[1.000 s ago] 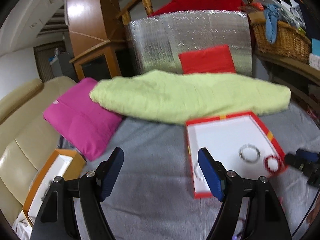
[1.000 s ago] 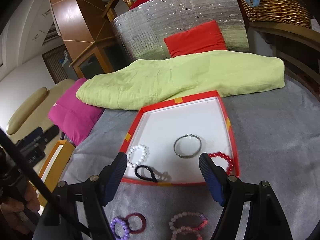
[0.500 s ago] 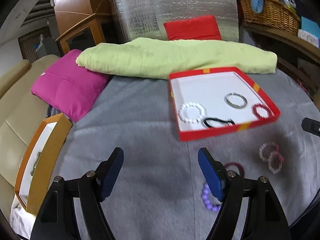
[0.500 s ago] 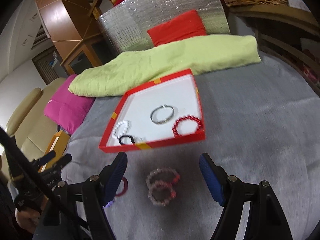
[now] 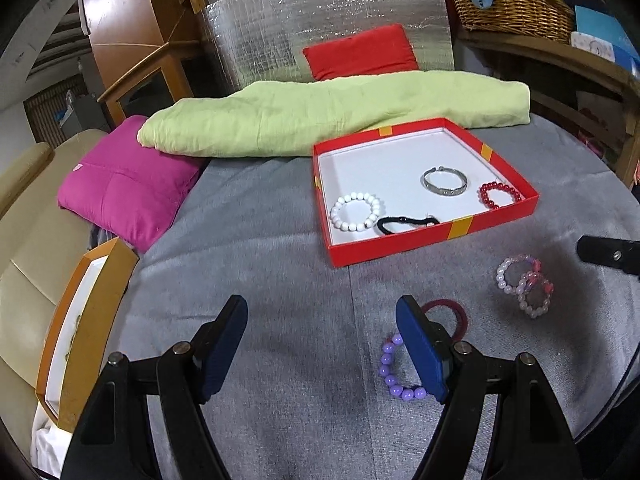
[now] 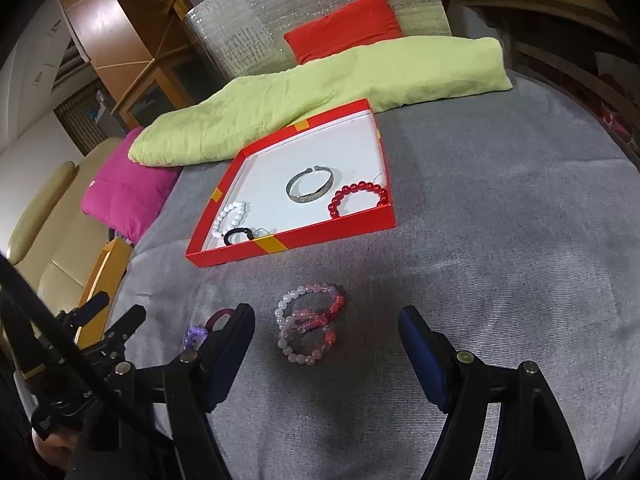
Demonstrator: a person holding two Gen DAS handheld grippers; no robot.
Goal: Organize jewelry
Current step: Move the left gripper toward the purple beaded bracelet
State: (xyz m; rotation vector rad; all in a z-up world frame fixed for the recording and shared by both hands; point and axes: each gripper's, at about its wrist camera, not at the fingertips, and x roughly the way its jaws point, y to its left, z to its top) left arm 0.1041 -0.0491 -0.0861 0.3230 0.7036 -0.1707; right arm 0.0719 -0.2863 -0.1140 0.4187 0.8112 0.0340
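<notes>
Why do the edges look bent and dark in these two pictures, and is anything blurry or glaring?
Left wrist view: fisheye lens bows the room, black corners; the silver foil panel glints, the red tray is sharp. Right wrist view: same bending; the pink bead bracelets are fairly clear, the purple bracelet looks smeared, and a soft shadow darkens the grey cloth near them.

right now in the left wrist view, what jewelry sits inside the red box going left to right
white bead bracelet → black cord bracelet → silver bangle → red bead bracelet, all inside the red box
</notes>
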